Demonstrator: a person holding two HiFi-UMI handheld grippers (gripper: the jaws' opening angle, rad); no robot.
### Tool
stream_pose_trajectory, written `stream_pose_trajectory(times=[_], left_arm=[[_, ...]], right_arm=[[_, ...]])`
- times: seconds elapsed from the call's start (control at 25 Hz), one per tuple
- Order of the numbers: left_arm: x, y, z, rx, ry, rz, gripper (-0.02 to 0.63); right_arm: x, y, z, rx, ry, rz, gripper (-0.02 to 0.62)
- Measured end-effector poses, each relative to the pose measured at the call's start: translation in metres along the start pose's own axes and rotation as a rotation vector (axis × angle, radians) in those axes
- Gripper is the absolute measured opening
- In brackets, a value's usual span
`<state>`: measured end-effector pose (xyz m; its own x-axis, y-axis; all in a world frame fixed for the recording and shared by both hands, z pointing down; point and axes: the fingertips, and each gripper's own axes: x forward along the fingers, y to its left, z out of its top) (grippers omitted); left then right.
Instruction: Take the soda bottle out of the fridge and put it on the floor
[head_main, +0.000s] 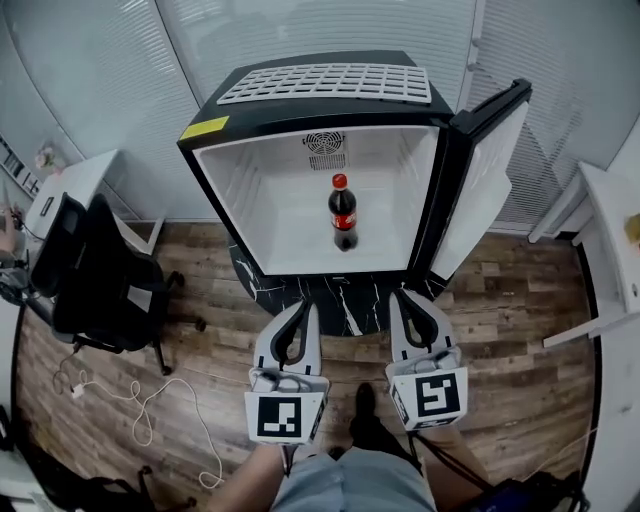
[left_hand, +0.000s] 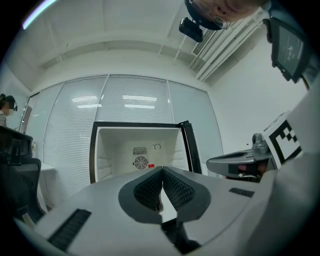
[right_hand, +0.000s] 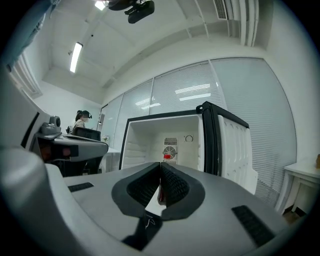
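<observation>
Approach seems current: soda bottle (head_main: 343, 211) stands ahead of clenched, empty left gripper (head_main: 305, 308) and right gripper (head_main: 400, 298); one must open, reach forward.

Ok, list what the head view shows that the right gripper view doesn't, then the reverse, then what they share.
Head view only: the whole soda bottle standing upright in the fridge, the wood floor and an office chair.
Right gripper view only: a ceiling light, a person at far left, and the right gripper seen close, jaws together with nothing held.
Both: the open fridge with its door swung to the right, the fan on its back wall, and the bottle's red cap.
</observation>
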<state>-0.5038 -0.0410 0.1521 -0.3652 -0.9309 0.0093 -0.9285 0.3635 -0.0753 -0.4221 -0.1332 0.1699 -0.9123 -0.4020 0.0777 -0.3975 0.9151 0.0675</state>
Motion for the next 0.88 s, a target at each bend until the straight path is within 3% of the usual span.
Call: stream_pose_trajectory(times=[0.16,0.36,0.6,0.88], left_arm=[[0.041,0.009,0.002,0.011,0.027,0.035,0.017],[0.075,0.011,0.015,0.020,-0.009,0.057,0.017],[0.092,0.026,0.031,0.015,-0.050,0.097,0.017],[0.102,0.055,0.017,-0.003,-0.029,0.133,0.017]], right_arm=[[0.038,-0.023,0.005,0.003,-0.004,0.035,0.017],[0.072,-0.043,0.018,-0.006,-0.030,0.075,0.017],[0.104,-0.046,0.042,-0.032,-0.073,0.118,0.017],[0.135,-0.040,0.049,-0.066,-0.075,0.132,0.017]])
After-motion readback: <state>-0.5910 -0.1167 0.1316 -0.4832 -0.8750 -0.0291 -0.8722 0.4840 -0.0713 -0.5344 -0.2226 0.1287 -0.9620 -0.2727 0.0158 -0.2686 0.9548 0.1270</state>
